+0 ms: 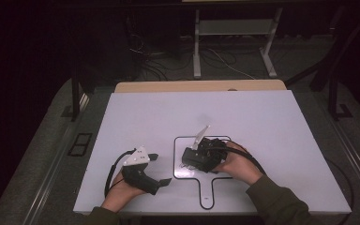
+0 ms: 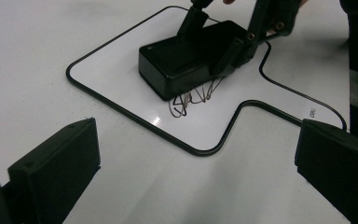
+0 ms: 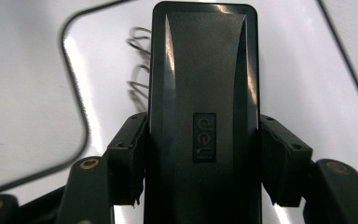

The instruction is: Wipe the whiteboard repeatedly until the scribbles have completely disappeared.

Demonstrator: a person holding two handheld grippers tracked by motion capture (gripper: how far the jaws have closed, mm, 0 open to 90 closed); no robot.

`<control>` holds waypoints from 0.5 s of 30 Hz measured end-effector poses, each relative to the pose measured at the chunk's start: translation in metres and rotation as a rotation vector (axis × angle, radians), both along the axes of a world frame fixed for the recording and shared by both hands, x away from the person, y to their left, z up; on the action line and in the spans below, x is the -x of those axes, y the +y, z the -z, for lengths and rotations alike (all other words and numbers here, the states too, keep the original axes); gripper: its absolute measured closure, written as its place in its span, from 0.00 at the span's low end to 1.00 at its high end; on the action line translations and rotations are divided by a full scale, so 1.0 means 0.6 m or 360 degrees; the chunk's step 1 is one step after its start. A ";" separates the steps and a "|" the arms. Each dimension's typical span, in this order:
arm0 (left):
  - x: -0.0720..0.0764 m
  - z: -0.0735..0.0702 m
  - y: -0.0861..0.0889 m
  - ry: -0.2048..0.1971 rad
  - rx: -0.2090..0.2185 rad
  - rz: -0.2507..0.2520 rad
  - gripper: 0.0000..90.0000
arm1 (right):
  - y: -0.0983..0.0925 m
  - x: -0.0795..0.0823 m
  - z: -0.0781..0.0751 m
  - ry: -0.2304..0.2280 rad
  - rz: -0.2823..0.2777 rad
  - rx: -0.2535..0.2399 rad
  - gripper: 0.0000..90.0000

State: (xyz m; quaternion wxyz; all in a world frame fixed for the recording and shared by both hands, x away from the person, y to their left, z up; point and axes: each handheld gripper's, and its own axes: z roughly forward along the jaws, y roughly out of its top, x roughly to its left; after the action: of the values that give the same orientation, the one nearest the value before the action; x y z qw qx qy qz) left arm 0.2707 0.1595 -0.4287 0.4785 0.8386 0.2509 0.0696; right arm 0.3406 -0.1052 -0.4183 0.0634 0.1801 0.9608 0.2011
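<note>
Eraser (image 3: 204, 116) — clamped by right gripper (image 3: 204, 158).

Bare table (image 1: 262, 122) all round, black eraser (image 2: 191, 58) mid-whiteboard (image 2: 121, 70) the sole obstacle

The right gripper (image 2: 214, 51) clamped a black eraser (image 2: 186, 58) over scribbles (image 2: 193, 99) on the whiteboard (image 2: 121, 70), beyond the left gripper's (image 2: 198, 168) wide-apart jaws.

One black eraser (image 2: 186, 56), one whiteboard (image 2: 121, 56), one scribble (image 2: 193, 99) — two tongs.
</note>
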 end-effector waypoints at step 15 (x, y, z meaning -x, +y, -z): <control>0.000 0.000 0.000 0.0001 -0.0007 0.0003 0.00 | -0.001 0.007 0.001 0.0009 -0.0011 -0.0004 0.43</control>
State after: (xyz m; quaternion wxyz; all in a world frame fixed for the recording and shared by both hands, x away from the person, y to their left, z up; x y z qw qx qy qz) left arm 0.2708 0.1593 -0.4288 0.4765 0.8400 0.2501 0.0694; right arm 0.3365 -0.1060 -0.4187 0.0597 0.1775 0.9613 0.2019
